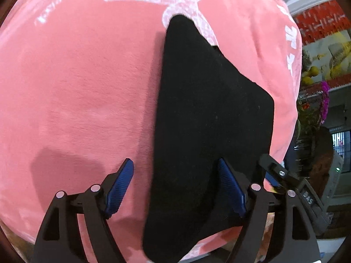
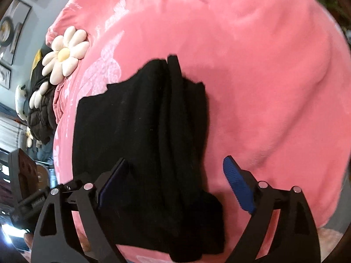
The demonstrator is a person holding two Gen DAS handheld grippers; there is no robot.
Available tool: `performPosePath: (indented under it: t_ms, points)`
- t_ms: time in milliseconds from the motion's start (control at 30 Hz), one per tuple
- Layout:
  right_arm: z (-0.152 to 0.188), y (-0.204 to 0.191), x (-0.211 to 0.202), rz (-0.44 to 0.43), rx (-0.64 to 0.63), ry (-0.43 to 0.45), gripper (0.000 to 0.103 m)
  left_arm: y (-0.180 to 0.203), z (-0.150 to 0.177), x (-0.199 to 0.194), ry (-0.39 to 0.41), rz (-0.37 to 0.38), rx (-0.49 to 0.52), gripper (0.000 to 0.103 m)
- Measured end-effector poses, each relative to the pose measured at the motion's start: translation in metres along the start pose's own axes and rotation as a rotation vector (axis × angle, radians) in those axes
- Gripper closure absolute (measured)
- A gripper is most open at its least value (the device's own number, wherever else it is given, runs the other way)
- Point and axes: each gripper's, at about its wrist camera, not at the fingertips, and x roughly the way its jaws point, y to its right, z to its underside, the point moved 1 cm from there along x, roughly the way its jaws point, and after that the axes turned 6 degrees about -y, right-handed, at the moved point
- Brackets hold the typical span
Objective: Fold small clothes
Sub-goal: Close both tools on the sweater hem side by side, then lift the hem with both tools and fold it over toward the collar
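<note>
Two grippers hang over one black garment (image 2: 140,144), and both stand wide apart at the fingers with nothing held between them. Nearest to us in the right wrist view, the right gripper (image 2: 175,182) straddles the near end of the cloth: its left finger (image 2: 113,183) sits over the black fabric and its right finger (image 2: 238,186) over bare pink blanket (image 2: 274,87), so the garment's right-hand edge falls between the two. From there the garment runs away from us, its long axis roughly in line with the fingers, with ridged folds gathered along that right side and a flatter panel spreading left. In the left wrist view, the left gripper (image 1: 175,186) stands the mirrored way, its right finger (image 1: 231,189) over the black cloth and its left finger (image 1: 119,188) over pink, so here the cloth's left edge lies between the fingers; the garment narrows toward a far tip. We judge both grippers about equally near the near hem, each set at its own edge, and whether either touches the fabric we cannot tell. Beyond the garment's far end the blanket carries pale printed motifs, and farther off at its left edge lies a daisy-shaped cushion (image 2: 64,54).
</note>
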Motion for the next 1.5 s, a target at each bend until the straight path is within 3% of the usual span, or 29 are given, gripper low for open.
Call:
performPosePath:
  t_ms: [200, 267, 333, 700, 867, 1033, 1100, 1167, 1267, 1367, 1500]
  points:
    - [0.007, -0.004, 0.008, 0.026, -0.071, 0.025, 0.017, 0.023, -0.007, 0.013, 0.001, -0.074, 0.077, 0.025]
    - [0.007, -0.003, 0.006, 0.015, -0.085, 0.028, 0.026, 0.029, -0.008, 0.017, 0.004, -0.089, 0.102, 0.025]
    - [0.008, -0.005, 0.007, 0.022, -0.093, 0.03, 0.026, 0.034, -0.008, 0.02, 0.014, -0.104, 0.13, 0.025]
    - [0.011, -0.007, 0.009, 0.05, -0.105, 0.059, 0.026, 0.043, -0.014, 0.026, 0.026, -0.136, 0.128, 0.025]
    - [0.011, -0.007, 0.009, 0.043, -0.098, 0.064, 0.028, 0.042, -0.011, 0.024, 0.028, -0.124, 0.123, 0.028]
    - [0.01, -0.004, 0.007, -0.004, -0.062, 0.057, 0.029, 0.028, -0.007, 0.016, 0.029, -0.049, 0.094, 0.031]
    - [0.01, -0.001, 0.006, -0.042, -0.044, 0.054, 0.036, 0.022, -0.006, 0.014, 0.029, -0.02, 0.083, 0.036]
    - [0.009, 0.0, 0.006, -0.09, -0.034, 0.046, 0.058, 0.017, -0.006, 0.011, 0.03, 0.018, 0.077, 0.047]
    - [0.01, 0.001, 0.004, -0.12, -0.02, 0.043, 0.073, 0.006, -0.005, 0.007, 0.024, 0.091, 0.038, 0.065]
    - [0.011, 0.002, -0.004, -0.175, 0.023, 0.04, 0.08, 0.002, -0.002, -0.002, 0.028, 0.145, 0.026, 0.074]
    - [0.026, -0.007, -0.025, -0.229, 0.024, 0.015, 0.082, 0.0, 0.011, -0.026, 0.011, 0.188, 0.036, 0.076]
